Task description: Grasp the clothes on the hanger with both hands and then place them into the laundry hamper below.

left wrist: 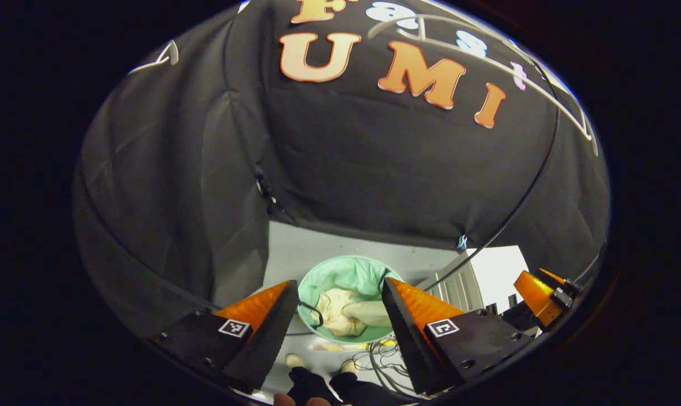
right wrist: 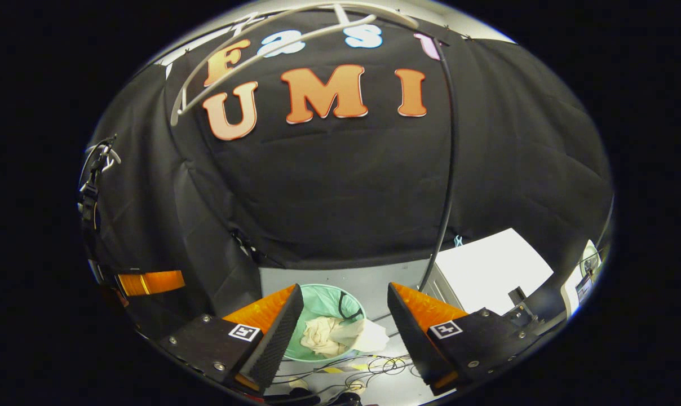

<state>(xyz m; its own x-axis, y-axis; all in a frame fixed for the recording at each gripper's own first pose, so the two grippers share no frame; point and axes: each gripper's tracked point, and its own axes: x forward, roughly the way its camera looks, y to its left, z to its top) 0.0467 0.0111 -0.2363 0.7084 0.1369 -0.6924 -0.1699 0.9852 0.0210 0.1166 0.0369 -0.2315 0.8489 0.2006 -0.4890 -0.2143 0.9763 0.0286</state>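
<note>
A round pale-green laundry hamper (left wrist: pixel 329 276) stands on the grey floor far below, with a cream garment (left wrist: pixel 343 313) bunched inside it. My left gripper (left wrist: pixel 336 327) hangs open high above it, nothing between its fingers. In the right gripper view the same hamper (right wrist: pixel 324 301) holds the cream garment (right wrist: pixel 340 335), one corner draped over its rim. My right gripper (right wrist: pixel 340 338) is open and empty too, also high above the hamper. A bare white hanger (right wrist: pixel 273 42) hangs at the top against the wall; it is also in the left gripper view as a white hanger (left wrist: pixel 476 53).
A thin black pole (right wrist: pixel 447 169) runs down the wall to the floor. A white cabinet (right wrist: pixel 487 276) stands right of the hamper. Loose cables (right wrist: pixel 374 366) lie on the floor in front of it. A person's shoes (left wrist: pixel 295 359) show below.
</note>
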